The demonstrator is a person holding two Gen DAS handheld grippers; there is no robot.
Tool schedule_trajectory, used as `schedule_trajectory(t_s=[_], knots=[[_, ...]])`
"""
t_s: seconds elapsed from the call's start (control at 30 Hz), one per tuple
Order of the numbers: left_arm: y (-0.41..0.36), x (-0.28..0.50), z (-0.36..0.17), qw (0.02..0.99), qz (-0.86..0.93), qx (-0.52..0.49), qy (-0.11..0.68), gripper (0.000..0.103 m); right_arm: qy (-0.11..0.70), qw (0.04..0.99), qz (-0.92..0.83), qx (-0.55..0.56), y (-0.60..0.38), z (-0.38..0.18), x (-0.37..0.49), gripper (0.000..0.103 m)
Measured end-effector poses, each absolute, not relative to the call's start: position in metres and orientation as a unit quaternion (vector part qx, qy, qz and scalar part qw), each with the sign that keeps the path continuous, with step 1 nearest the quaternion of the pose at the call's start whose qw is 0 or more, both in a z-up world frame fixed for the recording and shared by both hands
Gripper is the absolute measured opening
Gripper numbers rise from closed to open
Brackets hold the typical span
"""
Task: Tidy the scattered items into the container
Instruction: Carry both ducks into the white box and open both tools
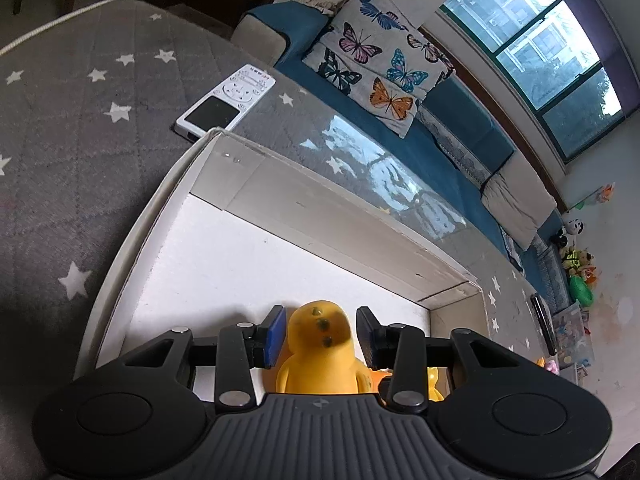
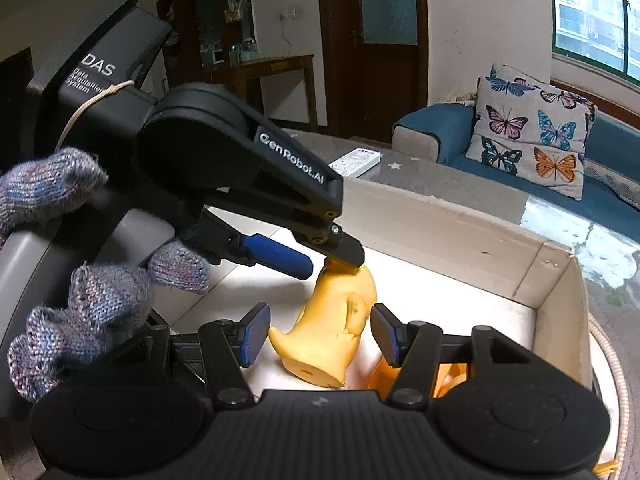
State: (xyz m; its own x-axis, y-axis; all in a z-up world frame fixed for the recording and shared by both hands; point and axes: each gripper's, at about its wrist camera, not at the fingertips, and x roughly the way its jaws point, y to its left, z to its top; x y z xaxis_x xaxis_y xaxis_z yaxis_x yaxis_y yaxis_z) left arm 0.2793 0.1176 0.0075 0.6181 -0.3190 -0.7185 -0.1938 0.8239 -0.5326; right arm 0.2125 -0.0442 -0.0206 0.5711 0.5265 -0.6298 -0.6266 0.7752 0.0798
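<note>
My left tongs [image 1: 321,336] sat wide around yellow duck toy [image 1: 320,354] inside white box [image 1: 332,216]; right tongs [image 2: 320,334] wide too.

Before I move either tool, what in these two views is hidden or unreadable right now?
- Orange item: right wrist view, mostly behind the right tool; type unclear.
- Yellow toy: left wrist view, base hidden by the left tool body.
- Left tool's grip on the toy's head: contact hidden in the right wrist view.
- White remote: button labels too small.
- Box: near wall cut off in both views.
</note>
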Motion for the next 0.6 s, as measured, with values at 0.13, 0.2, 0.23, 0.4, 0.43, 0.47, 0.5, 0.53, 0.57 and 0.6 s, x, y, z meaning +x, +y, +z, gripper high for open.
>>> schedule_trajectory(t_s=[0.13,0.2,0.23,0.4,0.43,0.47,0.5,0.53,0.57,0.6], knots=[[0.114,0.273,0.014,0.855,-0.037,-0.287,0.430,0.041,0.321,0.887,0.324,-0.076,-0.048,-0.016,0.209,0.057],[0.112,0.269,0.018,0.858,-0.037,-0.284,0.427,0.041,0.317,0.888,0.324,-0.075,-0.050,-0.012,0.206,0.058],[0.111,0.267,0.020,0.859,-0.037,-0.283,0.425,0.041,0.314,0.889,0.324,-0.075,-0.051,-0.011,0.205,0.058],[0.105,0.254,0.029,0.867,-0.040,-0.274,0.415,0.041,0.305,0.893,0.322,-0.076,-0.056,-0.004,0.198,0.061],[0.103,0.251,0.031,0.868,-0.040,-0.271,0.414,0.041,0.303,0.894,0.322,-0.075,-0.058,-0.003,0.195,0.066],[0.102,0.248,0.032,0.870,-0.041,-0.269,0.412,0.041,0.300,0.895,0.321,-0.075,-0.059,-0.002,0.193,0.066],[0.100,0.245,0.033,0.871,-0.041,-0.266,0.412,0.041,0.298,0.896,0.319,-0.074,-0.061,0.000,0.190,0.066],[0.098,0.242,0.035,0.872,-0.042,-0.264,0.411,0.041,0.297,0.897,0.319,-0.072,-0.064,0.001,0.188,0.066],[0.096,0.239,0.036,0.873,-0.043,-0.262,0.410,0.041,0.296,0.898,0.319,-0.071,-0.066,0.002,0.185,0.066],[0.094,0.235,0.037,0.874,-0.045,-0.261,0.408,0.041,0.295,0.898,0.318,-0.070,-0.068,0.002,0.183,0.068]])
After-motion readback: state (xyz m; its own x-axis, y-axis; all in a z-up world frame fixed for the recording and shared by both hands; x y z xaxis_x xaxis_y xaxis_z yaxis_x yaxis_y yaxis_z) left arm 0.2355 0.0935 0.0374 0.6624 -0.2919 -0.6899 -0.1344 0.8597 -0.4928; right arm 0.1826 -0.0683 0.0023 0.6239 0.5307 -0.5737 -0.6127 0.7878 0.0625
